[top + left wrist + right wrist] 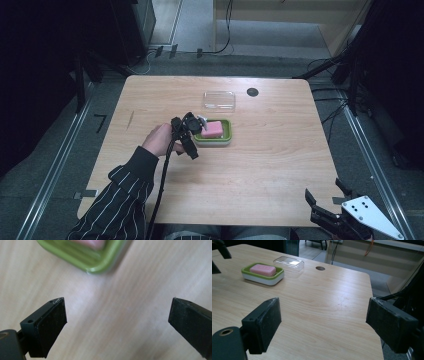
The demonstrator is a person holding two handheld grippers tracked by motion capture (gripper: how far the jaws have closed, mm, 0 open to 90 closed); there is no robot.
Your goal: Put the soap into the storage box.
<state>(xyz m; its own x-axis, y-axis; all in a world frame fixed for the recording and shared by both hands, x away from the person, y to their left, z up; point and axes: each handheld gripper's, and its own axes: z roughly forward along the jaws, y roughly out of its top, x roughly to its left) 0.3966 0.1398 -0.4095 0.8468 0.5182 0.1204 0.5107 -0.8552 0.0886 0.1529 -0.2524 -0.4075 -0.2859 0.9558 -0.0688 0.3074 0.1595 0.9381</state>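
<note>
A pink soap bar (pixel 212 129) (pixel 262 270) lies in a green-and-white soap dish (pixel 228 134) (pixel 263 279) near the middle of the wooden table. My left gripper (pixel 196 137), held in a hand with a striped sleeve, hovers just left of the dish. In the left gripper view its jaws (pixel 117 315) stand wide apart over bare wood, with the dish's green rim (pixel 95 263) and a sliver of the soap (pixel 90 243) at the top. My right gripper (pixel 326 192) (pixel 324 322) stands open at the table's near right corner, nothing between its jaws.
A clear plastic lid (pixel 219 99) (pixel 289 263) lies on the table just behind the dish. A dark round hole (pixel 252 92) (pixel 320 268) sits near the far edge. Cables and dark stands surround the table on the floor.
</note>
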